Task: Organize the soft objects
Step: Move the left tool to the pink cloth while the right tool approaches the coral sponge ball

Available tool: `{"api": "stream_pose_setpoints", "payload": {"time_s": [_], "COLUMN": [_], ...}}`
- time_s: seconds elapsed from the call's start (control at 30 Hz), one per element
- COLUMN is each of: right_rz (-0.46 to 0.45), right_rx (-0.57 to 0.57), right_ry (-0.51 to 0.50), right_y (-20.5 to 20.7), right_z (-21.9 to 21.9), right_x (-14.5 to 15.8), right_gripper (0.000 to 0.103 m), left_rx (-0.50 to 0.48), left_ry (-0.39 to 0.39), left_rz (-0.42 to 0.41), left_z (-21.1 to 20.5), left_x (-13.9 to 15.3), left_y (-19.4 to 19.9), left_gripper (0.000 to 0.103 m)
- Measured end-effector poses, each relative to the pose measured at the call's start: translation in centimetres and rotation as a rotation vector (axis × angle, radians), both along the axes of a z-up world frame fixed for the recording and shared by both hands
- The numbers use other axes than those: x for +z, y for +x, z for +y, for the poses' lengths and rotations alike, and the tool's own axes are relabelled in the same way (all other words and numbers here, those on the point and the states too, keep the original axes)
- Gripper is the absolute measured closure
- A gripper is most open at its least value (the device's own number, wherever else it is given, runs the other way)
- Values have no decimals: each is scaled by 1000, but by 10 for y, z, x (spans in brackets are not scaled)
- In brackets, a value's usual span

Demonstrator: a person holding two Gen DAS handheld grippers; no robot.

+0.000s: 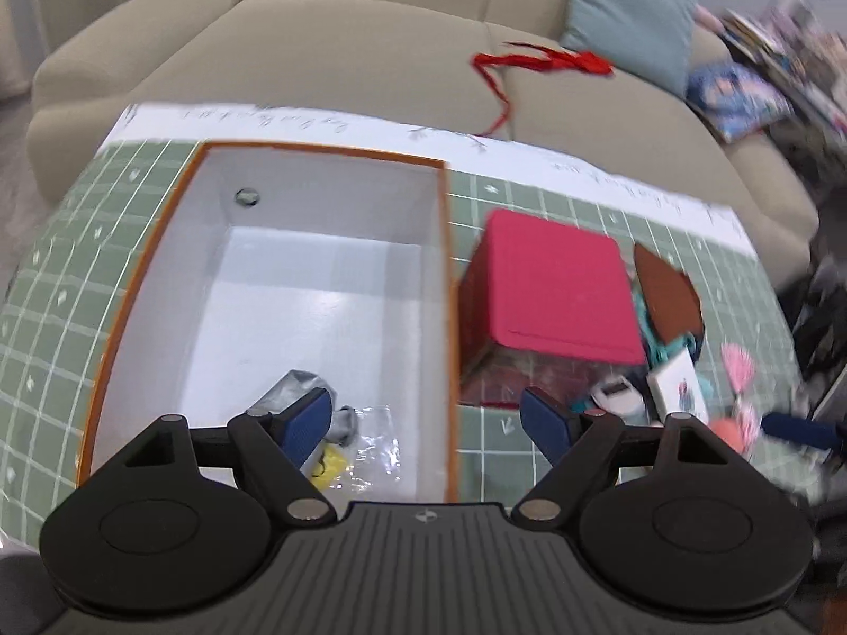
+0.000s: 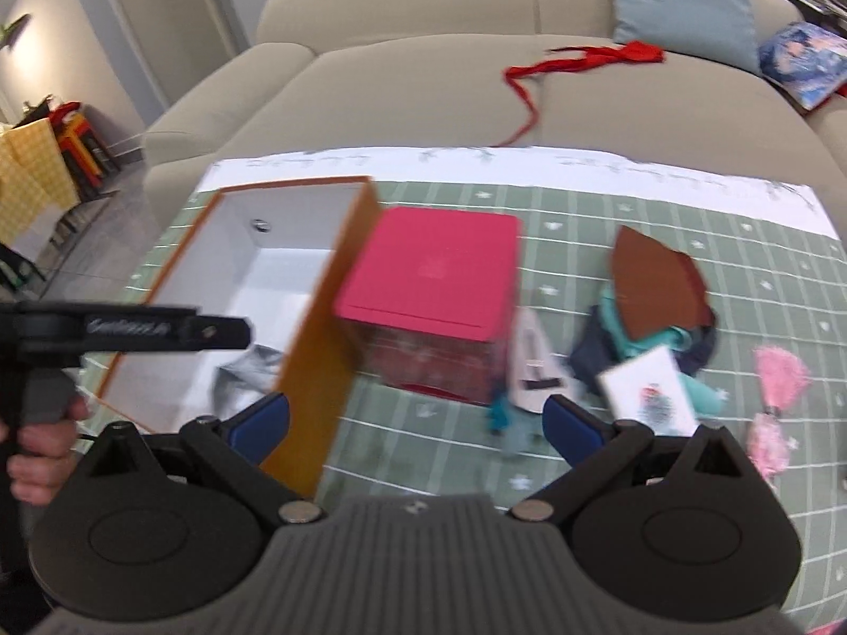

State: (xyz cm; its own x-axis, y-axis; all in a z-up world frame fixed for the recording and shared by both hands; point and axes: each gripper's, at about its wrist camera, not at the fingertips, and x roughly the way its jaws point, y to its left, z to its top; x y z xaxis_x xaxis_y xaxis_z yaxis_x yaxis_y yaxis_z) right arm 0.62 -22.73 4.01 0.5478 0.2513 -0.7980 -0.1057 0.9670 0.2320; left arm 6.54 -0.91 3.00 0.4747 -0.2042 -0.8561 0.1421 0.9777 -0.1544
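An open white box with orange sides (image 1: 328,196) (image 2: 317,360) stands on the green grid cloth. A grey cloth (image 1: 294,386) (image 2: 249,375) and a clear bag holding something yellow (image 1: 344,460) lie in its near end. My left gripper (image 1: 429,423) hovers open over the box's near right wall, holding nothing. My right gripper (image 2: 418,423) is open and empty in front of a red box (image 2: 434,280) (image 1: 550,291). To its right is a heap of teal and navy fabric (image 2: 640,338) under a brown piece (image 2: 656,286) (image 1: 667,286), with a white card (image 2: 648,389).
A pink fluffy item (image 2: 778,370) (image 1: 738,370) lies at the cloth's right. A pale flat pouch (image 2: 534,365) leans by the red box. Behind the table stands a beige sofa (image 2: 397,84) with a red ribbon (image 2: 582,61) and a blue cushion (image 2: 683,0). A hand (image 2: 37,444) holds the left gripper's handle.
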Motion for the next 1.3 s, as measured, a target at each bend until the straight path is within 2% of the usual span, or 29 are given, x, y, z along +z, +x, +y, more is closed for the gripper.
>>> {"api": "stream_pose_setpoints", "payload": {"time_s": [0.07,0.2,0.23,0.33,0.47,0.6,0.73,0.87,0.97,1.07,1.17,1.27,1.3], "right_rz": [5,19,18,16,30,39,36,54,131,155,163,188,195], "right_rx": [-24,-69,-72,-71,-70,-54,-27,-74,-191,-274,-313,-294,-286], "right_ry": [-9,2,3,-14,-74,-39,-61,-79,-42,4,29,67,75], "right_y": [0,-1,-2,-5,-7,-10,-8,-8,-2,-1,2,5,7], "right_z": [-13,-36,-40,-53,-68,-89,-109,-144,-180,-207,-218,-214,-211], "right_x": [-5,-14,-16,-22,-38,-54,-65,-81,-99,-111,-121,-129,-132], "right_gripper": [3,4,4,4,6,6,6,6,9,11,15,21,26], "left_rx": [-29,-87,-105,-150,-251,-319,-387,-439,-493,-522,-531,-525,-520], "left_ry": [14,-29,-38,-36,5,30,59,77,106,126,124,127,128], "left_rz": [-23,-44,-48,-73,-97,-102,-93,-82,-72,-58,-48,-39,-38], "left_z": [-16,-44,-49,-71,-100,-124,-143,-157,-169,-176,-177,-175,-174], "left_x": [3,8,8,8,4,-5,-18,-33,-44,-49,-52,-53,-53], "left_y": [-7,-19,-22,-31,-42,-53,-61,-68,-73,-78,-79,-78,-77], "left_gripper": [8,8,11,11,11,11,11,11,11,11,11,11,11]}}
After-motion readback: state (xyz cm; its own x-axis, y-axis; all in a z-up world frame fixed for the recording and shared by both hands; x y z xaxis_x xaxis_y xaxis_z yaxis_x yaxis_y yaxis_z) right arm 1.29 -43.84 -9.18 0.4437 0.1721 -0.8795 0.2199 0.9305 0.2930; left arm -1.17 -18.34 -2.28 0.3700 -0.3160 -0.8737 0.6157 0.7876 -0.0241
